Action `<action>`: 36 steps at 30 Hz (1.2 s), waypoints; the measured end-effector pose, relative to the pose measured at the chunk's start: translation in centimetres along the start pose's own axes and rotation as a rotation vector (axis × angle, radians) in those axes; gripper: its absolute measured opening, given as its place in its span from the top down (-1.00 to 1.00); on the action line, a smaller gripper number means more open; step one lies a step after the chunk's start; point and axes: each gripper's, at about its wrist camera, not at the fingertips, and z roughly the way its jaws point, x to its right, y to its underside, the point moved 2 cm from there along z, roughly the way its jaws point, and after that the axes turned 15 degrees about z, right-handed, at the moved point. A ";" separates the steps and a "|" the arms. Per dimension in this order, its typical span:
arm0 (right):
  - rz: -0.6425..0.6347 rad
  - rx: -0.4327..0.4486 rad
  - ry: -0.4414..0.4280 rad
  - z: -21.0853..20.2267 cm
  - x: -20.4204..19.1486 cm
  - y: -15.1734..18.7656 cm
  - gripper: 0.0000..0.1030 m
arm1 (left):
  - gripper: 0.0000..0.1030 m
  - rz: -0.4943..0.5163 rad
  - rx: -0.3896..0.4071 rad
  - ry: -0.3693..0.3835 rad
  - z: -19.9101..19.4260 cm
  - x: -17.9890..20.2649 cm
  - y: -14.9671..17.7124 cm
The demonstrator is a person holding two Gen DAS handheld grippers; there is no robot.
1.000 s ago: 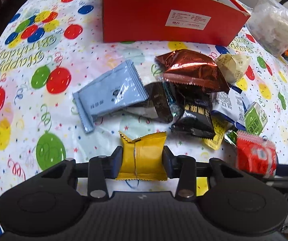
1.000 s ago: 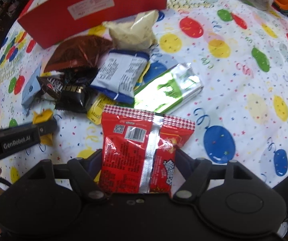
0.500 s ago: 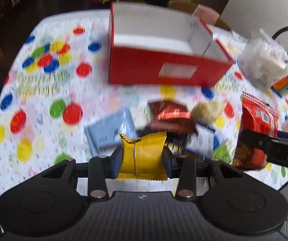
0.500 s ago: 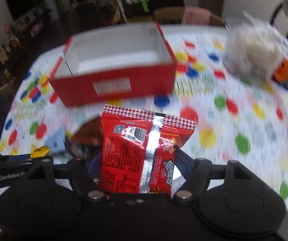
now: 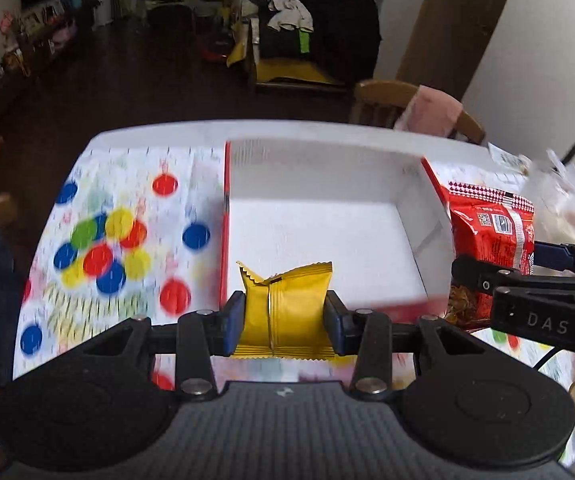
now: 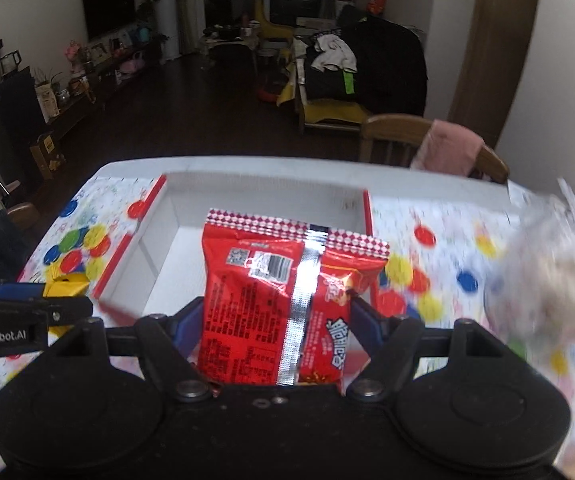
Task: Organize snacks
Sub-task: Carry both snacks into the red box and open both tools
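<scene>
My left gripper (image 5: pixel 284 316) is shut on a small yellow snack packet (image 5: pixel 287 312), held upright above the near edge of the red box (image 5: pixel 223 216) with its white inside. My right gripper (image 6: pixel 277 316) is shut on a red snack bag (image 6: pixel 283 304) with a silver seam, raised in front of the same red box (image 6: pixel 367 216). In the left wrist view the red snack bag (image 5: pixel 491 240) and the right gripper (image 5: pixel 527 276) hang by the box's right wall. In the right wrist view the left gripper (image 6: pixel 61 296) with the yellow snack packet (image 6: pixel 67 284) shows at the left.
The balloon-print tablecloth (image 5: pixel 119 240) covers the table. A clear plastic bag (image 6: pixel 555 272) of goods lies blurred at the right. A wooden chair (image 6: pixel 407 140) with a pink cloth stands behind the table's far edge. The pile of other snacks is out of view.
Both grippers rose and moved forward from the snack pile to the red box, each keeping its packet. The box's white inside now fills the view and the pile has dropped out of sight.
</scene>
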 end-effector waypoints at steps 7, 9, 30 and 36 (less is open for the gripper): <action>-0.048 -0.077 -0.002 6.8 0.5 -4.4 -0.46 | 0.21 -0.022 -0.079 -0.040 5.4 -0.3 -4.5; -0.063 -0.117 -0.005 8.7 0.5 -4.7 -0.46 | 0.21 -0.013 -0.110 -0.042 7.0 -0.1 -5.4; -0.258 -0.360 0.023 19.0 -0.9 -1.7 -0.47 | 0.21 0.029 -0.271 -0.122 14.5 0.3 -4.5; -0.253 -0.347 0.002 17.4 -0.5 -1.9 -0.50 | 0.21 -0.001 -0.239 -0.118 13.4 0.0 -4.3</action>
